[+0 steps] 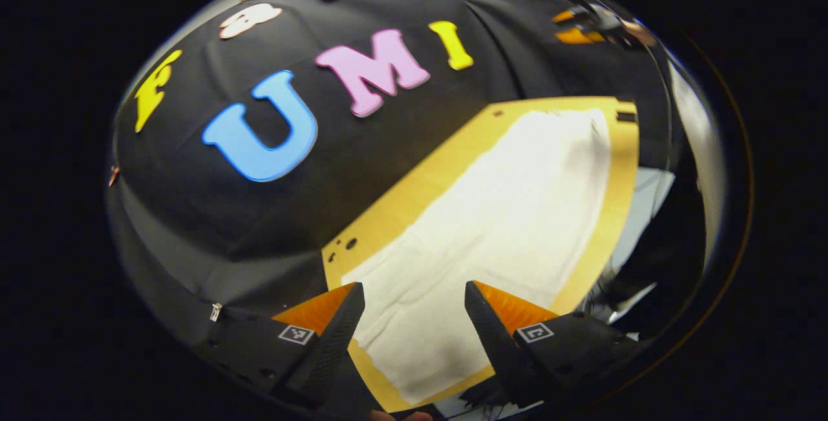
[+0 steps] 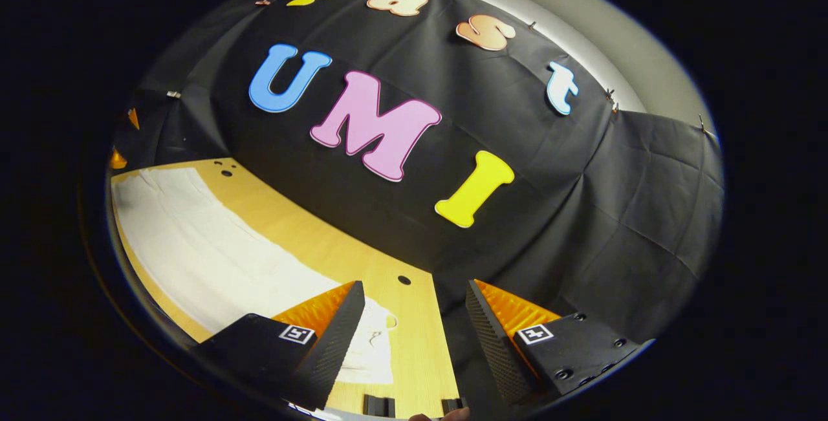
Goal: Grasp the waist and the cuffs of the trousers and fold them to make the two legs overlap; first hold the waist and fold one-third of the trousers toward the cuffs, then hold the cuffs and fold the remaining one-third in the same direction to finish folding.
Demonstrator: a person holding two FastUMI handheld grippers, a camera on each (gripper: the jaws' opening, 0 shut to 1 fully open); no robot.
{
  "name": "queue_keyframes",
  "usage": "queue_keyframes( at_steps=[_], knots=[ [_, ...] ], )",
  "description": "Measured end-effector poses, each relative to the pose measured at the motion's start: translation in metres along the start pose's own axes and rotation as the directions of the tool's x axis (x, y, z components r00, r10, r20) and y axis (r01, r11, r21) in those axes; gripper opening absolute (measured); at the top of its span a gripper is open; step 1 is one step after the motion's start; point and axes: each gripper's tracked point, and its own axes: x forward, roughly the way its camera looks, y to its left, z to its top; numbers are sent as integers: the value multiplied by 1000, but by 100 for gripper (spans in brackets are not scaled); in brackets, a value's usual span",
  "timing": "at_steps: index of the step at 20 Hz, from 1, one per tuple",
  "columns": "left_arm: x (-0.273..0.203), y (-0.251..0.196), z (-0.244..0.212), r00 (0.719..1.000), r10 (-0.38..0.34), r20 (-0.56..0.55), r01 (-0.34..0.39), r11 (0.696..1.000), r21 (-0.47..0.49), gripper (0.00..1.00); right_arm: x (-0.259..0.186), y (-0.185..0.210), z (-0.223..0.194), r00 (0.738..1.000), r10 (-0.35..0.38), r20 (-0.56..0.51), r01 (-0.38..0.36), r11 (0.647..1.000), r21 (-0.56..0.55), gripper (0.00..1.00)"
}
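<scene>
White trousers [image 1: 491, 227] lie flat along the wooden table [image 1: 401, 201] in the left gripper view. My left gripper [image 1: 414, 311] hangs open above their near end, with nothing between its fingers. In the right gripper view the same white trousers [image 2: 213, 246] stretch away to the left on the table [image 2: 414, 324], and a drawstring shows at their near end. Open too, my right gripper [image 2: 414, 311] hovers over the table's edge just right of that end, holding nothing. The other gripper [image 1: 585, 23] shows small at the far upper right of the left gripper view.
The black cloth wall [image 2: 453, 169] stands close behind the table's long edge. Small holes [image 2: 403, 279] mark the tabletop near the right gripper. A bare strip of wood runs between the trousers and the wall.
</scene>
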Motion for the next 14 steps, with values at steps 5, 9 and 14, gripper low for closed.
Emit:
queue_keyframes(
  at_steps=[5,9,14],
  knots=[
    [20,-29,-80,978,-94,-186,120,983,136,98,-4,8,-35,997,16,-71,-21,997,-71,97],
    [34,-42,-125,945,-139,-296,206,956,209,97,-2,10,-54,992,18,-127,-29,996,-82,97],
    [48,-38,-158,906,-148,-396,272,921,278,97,2,17,-63,988,32,-154,-47,994,-95,97]
  ],
)
